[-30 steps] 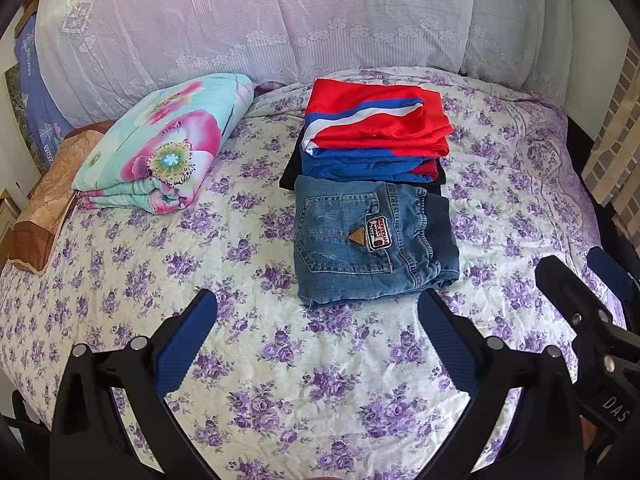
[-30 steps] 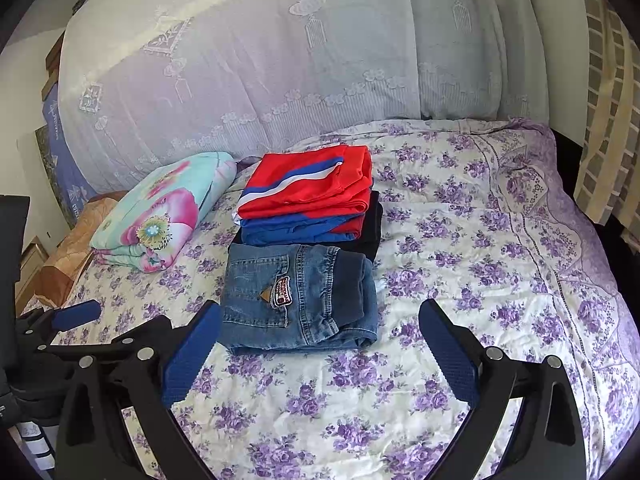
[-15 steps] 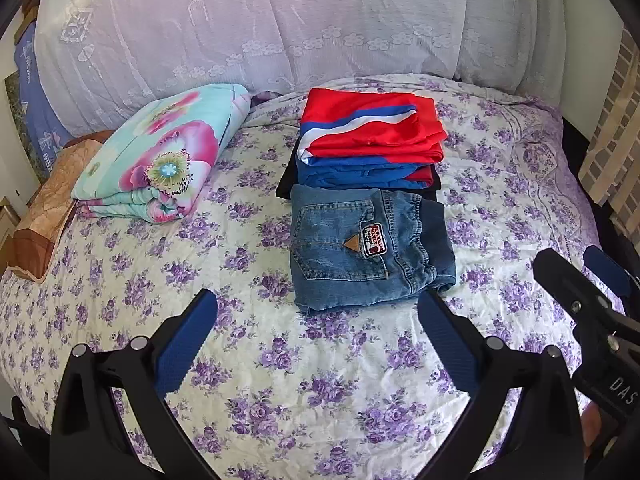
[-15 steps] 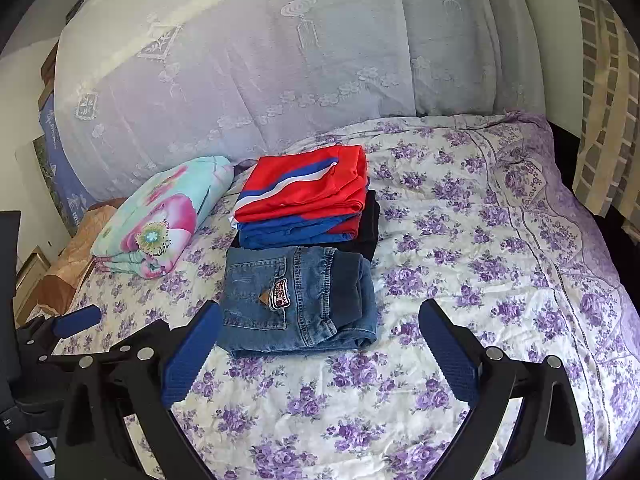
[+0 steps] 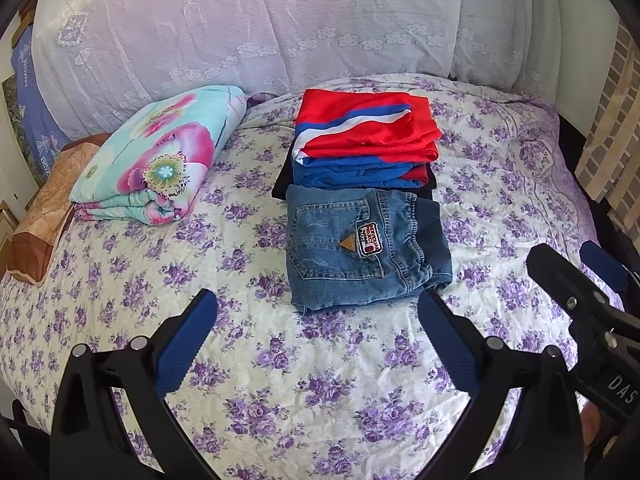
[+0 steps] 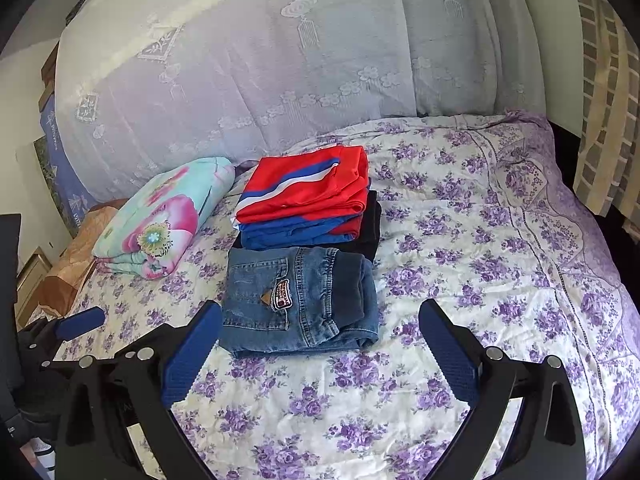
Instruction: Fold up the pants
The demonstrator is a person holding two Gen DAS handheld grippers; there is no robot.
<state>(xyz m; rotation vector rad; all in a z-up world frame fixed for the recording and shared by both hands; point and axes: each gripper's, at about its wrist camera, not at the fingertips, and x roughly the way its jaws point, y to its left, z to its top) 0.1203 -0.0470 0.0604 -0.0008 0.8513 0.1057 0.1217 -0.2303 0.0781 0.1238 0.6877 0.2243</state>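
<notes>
My left gripper (image 5: 316, 336) hangs with its blue pads spread wide and nothing between them, just above the flowered bedspread (image 5: 280, 380); my right gripper (image 6: 320, 344) is spread the same way and equally empty. In the left view, the right gripper's frame pokes in at the right edge, cut off by the rim. The folded jeans (image 5: 366, 244) lie flat on the bedspread just beyond both sets of fingertips, back pocket and patch facing up; I can't read the patch. Directly behind them, touching, sits a stack of red and blue garments (image 5: 366, 140) on something black that is mostly hidden. Left of that lies a folded floral blanket (image 5: 156, 160), with a lace-covered pillow (image 5: 280, 20) behind.
</notes>
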